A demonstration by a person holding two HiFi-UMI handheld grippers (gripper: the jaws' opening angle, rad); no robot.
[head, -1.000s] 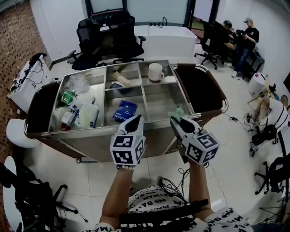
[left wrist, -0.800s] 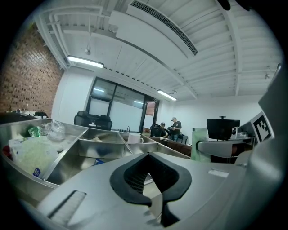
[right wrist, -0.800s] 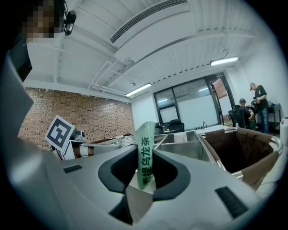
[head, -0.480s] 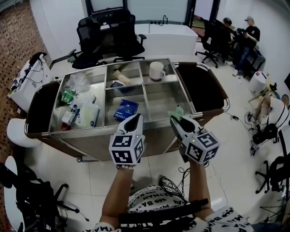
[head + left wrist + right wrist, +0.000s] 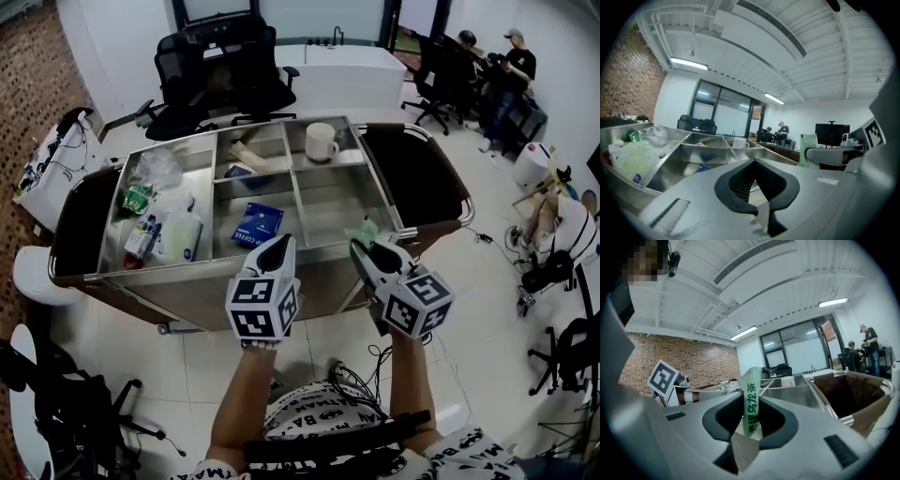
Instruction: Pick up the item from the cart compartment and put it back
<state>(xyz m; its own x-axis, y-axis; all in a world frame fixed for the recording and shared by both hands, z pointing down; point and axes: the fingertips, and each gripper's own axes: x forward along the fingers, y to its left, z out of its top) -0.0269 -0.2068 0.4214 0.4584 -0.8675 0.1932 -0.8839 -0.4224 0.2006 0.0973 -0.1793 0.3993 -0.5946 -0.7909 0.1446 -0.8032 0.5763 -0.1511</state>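
Pick done: the right gripper [image 5: 364, 249] clamps a green sachet [image 5: 364, 232], the left gripper [image 5: 279, 244] closed and empty; next, probably, lowering it into the cart [image 5: 169, 270].

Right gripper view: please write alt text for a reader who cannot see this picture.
The right gripper holds a thin green packet upright between its jaws. Behind it stands a steel cart with a white mug inside and a brown bag at its right end.
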